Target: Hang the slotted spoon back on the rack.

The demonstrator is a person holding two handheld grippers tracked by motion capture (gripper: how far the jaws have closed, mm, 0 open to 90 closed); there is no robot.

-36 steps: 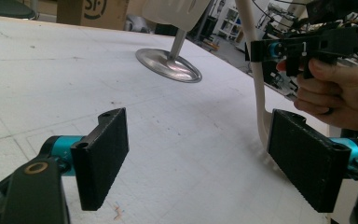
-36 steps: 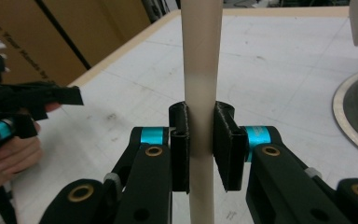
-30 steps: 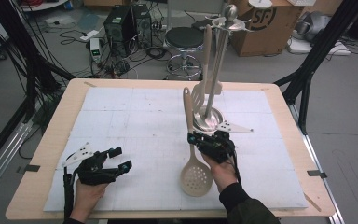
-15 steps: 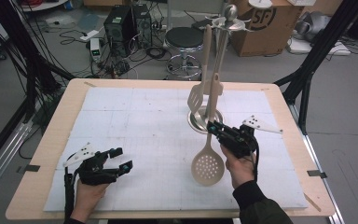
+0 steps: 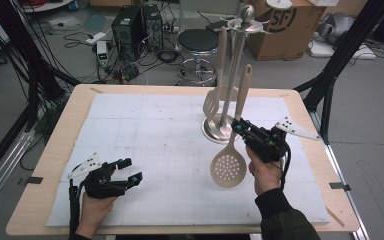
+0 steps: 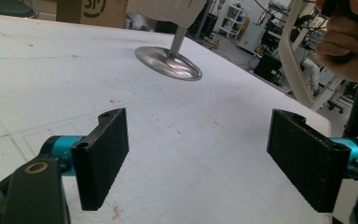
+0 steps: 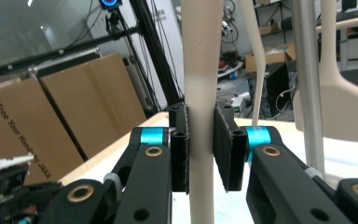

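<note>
My right gripper (image 5: 238, 128) is shut on the handle of a beige perforated skimmer (image 5: 228, 170). The skimmer hangs head down over the white mat, and its handle rises beside the pole of the metal utensil stand (image 5: 216, 131). In the right gripper view the pads (image 7: 179, 149) press both sides of the skimmer handle (image 7: 200, 70), with the stand pole (image 7: 307, 93) close on the right. A beige slotted spatula (image 5: 211, 103) hangs on the stand. My left gripper (image 5: 129, 170) rests on the mat at the front left, open and holding nothing (image 6: 205, 158).
The white mat (image 5: 145, 130) covers most of the wooden table (image 5: 70, 115). The stand's round base (image 6: 168, 63) sits right of centre. Behind the table are a stool (image 5: 198, 42), a cardboard box (image 5: 285, 25) and cables on the floor.
My right gripper has carried the skimmer to the right and upward, so its handle now stands beside the stand's pole. The left gripper has stayed put.
</note>
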